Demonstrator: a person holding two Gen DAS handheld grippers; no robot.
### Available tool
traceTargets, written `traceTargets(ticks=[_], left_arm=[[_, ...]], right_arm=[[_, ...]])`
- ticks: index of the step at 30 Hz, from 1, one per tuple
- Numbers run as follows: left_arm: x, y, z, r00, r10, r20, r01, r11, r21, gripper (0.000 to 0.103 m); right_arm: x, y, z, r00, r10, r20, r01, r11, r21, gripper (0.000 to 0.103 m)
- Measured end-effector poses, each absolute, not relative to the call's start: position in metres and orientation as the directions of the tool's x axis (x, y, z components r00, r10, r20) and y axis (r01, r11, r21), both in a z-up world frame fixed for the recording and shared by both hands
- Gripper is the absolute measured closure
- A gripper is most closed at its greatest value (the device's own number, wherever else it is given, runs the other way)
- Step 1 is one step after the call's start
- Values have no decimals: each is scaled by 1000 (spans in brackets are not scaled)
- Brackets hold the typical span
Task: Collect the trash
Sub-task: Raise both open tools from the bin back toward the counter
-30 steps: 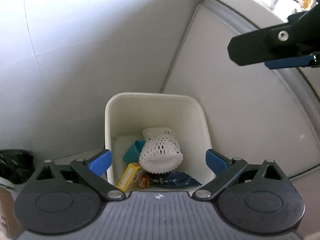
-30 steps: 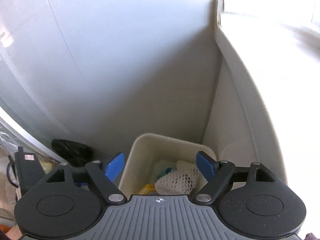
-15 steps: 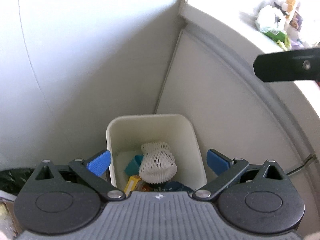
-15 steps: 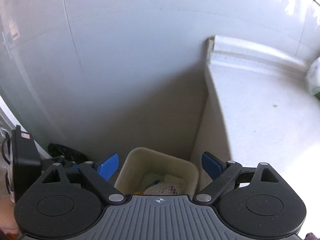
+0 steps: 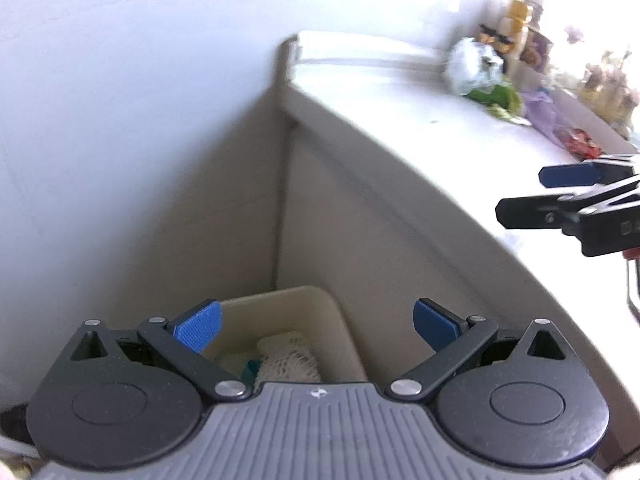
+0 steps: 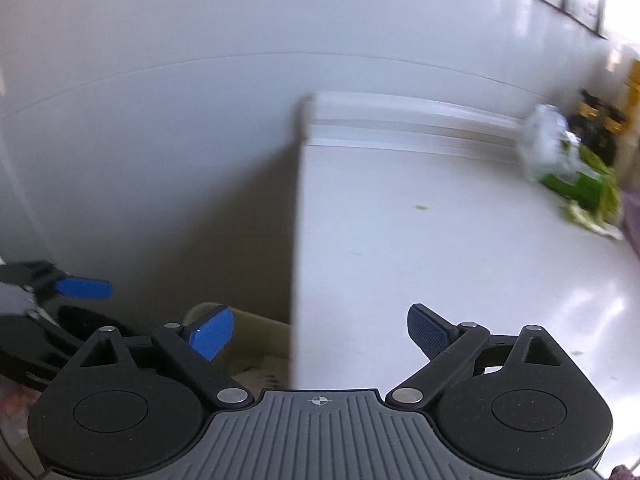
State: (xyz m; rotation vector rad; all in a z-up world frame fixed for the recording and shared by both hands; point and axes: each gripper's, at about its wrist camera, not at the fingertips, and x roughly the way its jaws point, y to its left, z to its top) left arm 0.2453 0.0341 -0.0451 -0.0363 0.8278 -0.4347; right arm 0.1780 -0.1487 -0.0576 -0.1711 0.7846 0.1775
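Note:
A cream bin (image 5: 338, 336) stands on the floor in the corner beside the white counter (image 5: 400, 116). A white foam net (image 5: 288, 358) and other scraps lie in it. My left gripper (image 5: 316, 324) hovers high above the bin, open and empty. My right gripper (image 6: 320, 332) is over the counter's left edge (image 6: 304, 240); its jaws are opening with nothing between them. It shows at the right of the left wrist view (image 5: 560, 194). On the counter lie a white bag with green leaves (image 6: 554, 152), a purple bag (image 5: 544, 114) and a red wrapper (image 5: 580, 144).
White walls close the corner behind the bin. Bottles and jars (image 5: 520, 28) stand at the back of the counter. Something black (image 5: 12, 420) lies on the floor left of the bin. The counter's near part (image 6: 460, 272) is bare. The left gripper's blue finger (image 6: 82, 289) shows at the left.
Both grippers have risen away from the bin, which now looks smaller and lower. The countertop and its trash have come into view. The right gripper has swung over the counter, jaws slightly wider.

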Motion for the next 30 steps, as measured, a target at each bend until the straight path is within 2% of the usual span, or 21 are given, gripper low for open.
traceTargets(ticks=[11,20,30], left_arm=[[263,-28,-15,596,-477,-646,486,855,-182,1],[282,-84,-4,605,-532,-592,587,801,-119,1],[330,-137,-1,651,-545,-529,615,786,-54,1]], right_arm=[[184,-235,-59,701,-38,-712,-74,989,-126,7],[192,-298,-63,707,-126,-696,40,990,-138,7],[215,-375,-75,732,-240,-637,151,970,-191,7]])
